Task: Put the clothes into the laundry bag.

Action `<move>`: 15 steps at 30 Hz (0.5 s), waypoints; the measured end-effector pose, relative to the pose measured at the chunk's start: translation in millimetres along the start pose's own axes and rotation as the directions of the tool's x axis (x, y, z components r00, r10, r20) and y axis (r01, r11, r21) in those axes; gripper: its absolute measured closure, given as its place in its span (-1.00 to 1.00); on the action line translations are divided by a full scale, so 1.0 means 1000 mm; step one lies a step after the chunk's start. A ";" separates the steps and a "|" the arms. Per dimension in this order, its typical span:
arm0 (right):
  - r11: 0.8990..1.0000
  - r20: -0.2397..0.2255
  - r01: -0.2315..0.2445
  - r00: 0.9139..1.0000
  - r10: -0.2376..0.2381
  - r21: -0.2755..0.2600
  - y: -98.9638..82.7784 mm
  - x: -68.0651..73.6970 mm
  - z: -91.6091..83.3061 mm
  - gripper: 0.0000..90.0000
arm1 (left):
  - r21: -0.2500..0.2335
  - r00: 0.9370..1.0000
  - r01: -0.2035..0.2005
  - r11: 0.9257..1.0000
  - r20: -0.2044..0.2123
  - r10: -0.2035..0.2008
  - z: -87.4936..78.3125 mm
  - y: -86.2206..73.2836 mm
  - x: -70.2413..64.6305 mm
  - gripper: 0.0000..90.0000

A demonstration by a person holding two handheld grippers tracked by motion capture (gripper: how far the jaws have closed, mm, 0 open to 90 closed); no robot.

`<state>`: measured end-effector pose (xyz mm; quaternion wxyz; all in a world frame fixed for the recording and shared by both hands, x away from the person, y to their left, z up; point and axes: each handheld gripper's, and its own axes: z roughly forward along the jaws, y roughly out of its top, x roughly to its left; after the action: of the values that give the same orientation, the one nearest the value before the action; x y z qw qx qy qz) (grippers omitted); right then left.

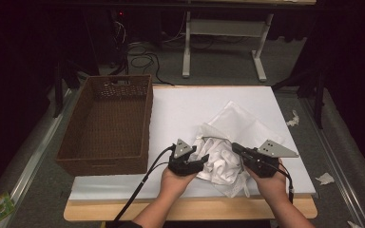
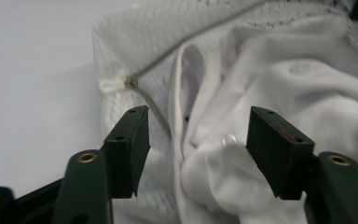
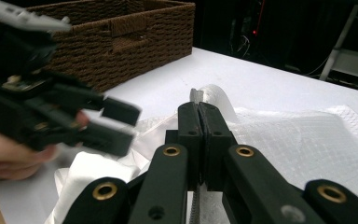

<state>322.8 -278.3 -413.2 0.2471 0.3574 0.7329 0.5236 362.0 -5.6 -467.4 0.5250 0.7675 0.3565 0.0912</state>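
Note:
A white mesh zip bag (image 1: 240,121) lies on the white table cover (image 1: 180,107), with a crumpled white garment (image 1: 221,164) at its near mouth. My left gripper (image 1: 203,161) is at the garment's left side. In the left gripper view it (image 2: 198,135) stands open, with folds of the garment (image 2: 223,172) lying loose between the jaws; the zip pull (image 2: 114,85) is just beyond them. My right gripper (image 1: 236,147) is on the garment's right side and, in the right gripper view, is shut (image 3: 199,109) on the bag's zip edge (image 3: 214,95). The left gripper (image 3: 116,123) shows there at left.
A brown wicker basket (image 1: 107,121) stands on the table's left half, its corner close to my left hand. Bare white cover stretches behind the bag. On the floor are cables (image 1: 142,59), a white frame (image 1: 221,28) and paper scraps (image 1: 325,178).

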 end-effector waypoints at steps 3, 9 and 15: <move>1.000 0.003 0.000 1.000 0.000 0.000 0.000 0.000 0.000 0.99 | 0.014 0.999 -0.018 1.000 0.034 0.018 -0.006 -0.009 -0.010 -0.32; 1.000 0.002 -0.002 1.000 0.002 0.001 0.000 0.001 0.001 0.99 | 0.039 0.999 -0.032 0.999 0.026 0.031 -0.003 -0.017 -0.017 -0.51; 1.000 0.003 -0.007 1.000 0.007 0.006 -0.001 0.001 0.002 0.98 | 0.154 0.999 0.040 0.987 -0.006 -0.040 0.011 -0.014 -0.011 -0.31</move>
<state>322.9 -276.5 -414.7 0.2455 0.3614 0.7328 0.5216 352.8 -17.8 -481.8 0.4654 0.7983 0.3785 0.0539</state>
